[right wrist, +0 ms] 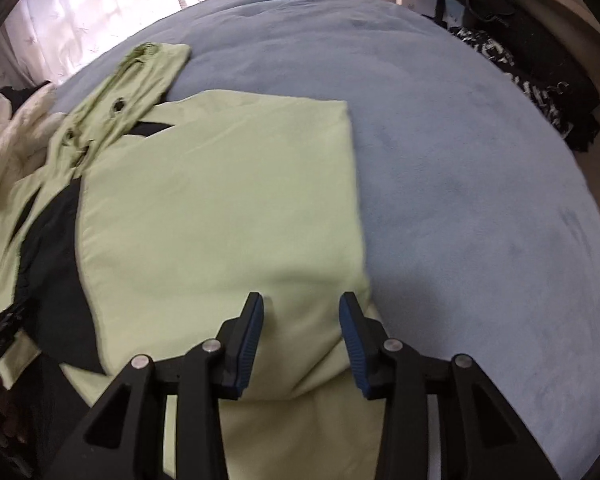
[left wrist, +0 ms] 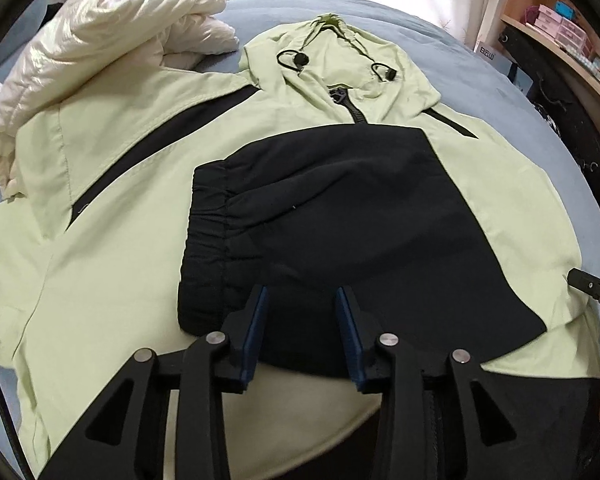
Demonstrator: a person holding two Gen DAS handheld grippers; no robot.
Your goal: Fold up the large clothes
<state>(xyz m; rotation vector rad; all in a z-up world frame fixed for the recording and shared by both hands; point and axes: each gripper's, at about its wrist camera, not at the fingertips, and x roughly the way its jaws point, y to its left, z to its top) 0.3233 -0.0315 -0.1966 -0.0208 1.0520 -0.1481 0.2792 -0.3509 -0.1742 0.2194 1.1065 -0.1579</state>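
Note:
A pale green hooded jacket [left wrist: 112, 184] with black panels lies front up on the blue bed, its hood [left wrist: 340, 52] at the far end. One black sleeve [left wrist: 340, 200] is folded across the chest, its gathered cuff [left wrist: 208, 216] toward the left. My left gripper [left wrist: 302, 292] hovers open just over the near end of that sleeve, with nothing pinched. In the right wrist view the jacket's right side [right wrist: 220, 200] is folded in with a straight edge. My right gripper [right wrist: 301, 300] stands open over its near corner; green cloth lies under and between the fingers.
A cream puffer jacket [left wrist: 100, 40] is heaped at the far left, touching the green one. The blue bedcover [right wrist: 460, 160] stretches bare to the right. Dark bags [right wrist: 540, 60] and a wooden shelf with boxes [left wrist: 560, 28] line the right side. Curtains [right wrist: 80, 12] hang behind.

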